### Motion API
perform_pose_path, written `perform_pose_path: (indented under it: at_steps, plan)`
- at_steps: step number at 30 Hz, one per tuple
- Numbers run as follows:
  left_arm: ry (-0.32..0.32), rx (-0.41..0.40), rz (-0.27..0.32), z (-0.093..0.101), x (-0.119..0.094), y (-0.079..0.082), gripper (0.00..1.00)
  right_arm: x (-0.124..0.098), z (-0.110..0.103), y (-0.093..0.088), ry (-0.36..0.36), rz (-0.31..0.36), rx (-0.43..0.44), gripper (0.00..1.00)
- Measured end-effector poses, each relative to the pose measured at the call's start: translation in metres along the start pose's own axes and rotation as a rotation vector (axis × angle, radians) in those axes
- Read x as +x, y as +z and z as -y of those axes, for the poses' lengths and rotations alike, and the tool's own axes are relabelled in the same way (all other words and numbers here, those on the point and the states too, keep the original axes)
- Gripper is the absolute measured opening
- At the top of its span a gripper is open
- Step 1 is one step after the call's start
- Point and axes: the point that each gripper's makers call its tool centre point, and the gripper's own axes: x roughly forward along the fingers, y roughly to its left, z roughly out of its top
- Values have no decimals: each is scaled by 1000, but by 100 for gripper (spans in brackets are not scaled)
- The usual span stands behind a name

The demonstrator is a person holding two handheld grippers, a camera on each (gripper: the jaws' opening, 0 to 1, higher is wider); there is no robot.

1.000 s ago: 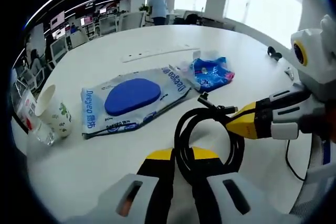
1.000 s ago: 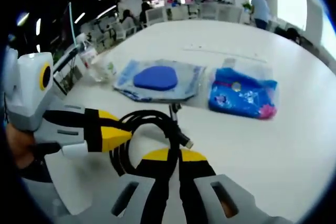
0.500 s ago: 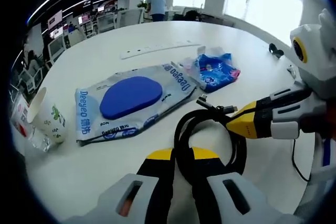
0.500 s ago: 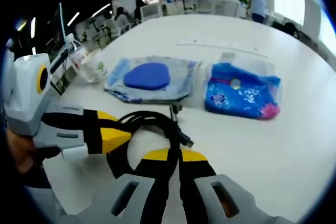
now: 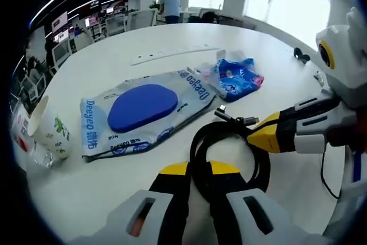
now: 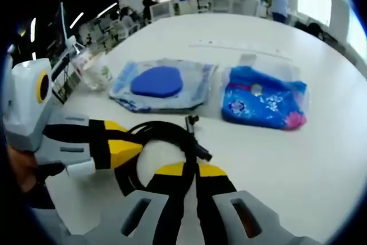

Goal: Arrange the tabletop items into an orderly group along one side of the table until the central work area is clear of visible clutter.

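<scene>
My left tongs (image 5: 198, 179) and right tongs (image 6: 192, 179) both pinch the coiled cable (image 5: 229, 142); wipes (image 5: 140, 110) lie at eleven o'clock, pouch (image 5: 238, 78) at one.

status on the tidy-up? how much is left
Done: nothing grouped at one side yet. In hand: both the left gripper and right gripper are shut on the coiled black cable. Left: wipes pack, blue pouch and paper cup are spread across the white table.
</scene>
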Motion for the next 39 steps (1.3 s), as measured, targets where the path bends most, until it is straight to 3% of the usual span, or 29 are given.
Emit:
perform_pose_path:
  at_steps: [8,12,28,35,39]
  plan:
    - [7,33,4,0,2,1,12,1,0,-1,10,-22,-33,4]
    - [13,40,0,-1,2,1,15,0,-1,0,3,-8,-162,7]
    - [25,11,28,-12,-9,1,31,-16,6,21,-6,103,-84,27]
    - [12,-10,75,-13,-22,2,39,-23,5,9,12,123,-69,35]
    - [-17,-33,138,-12,-30,4,45,-29,3,2,38,146,-79,44]
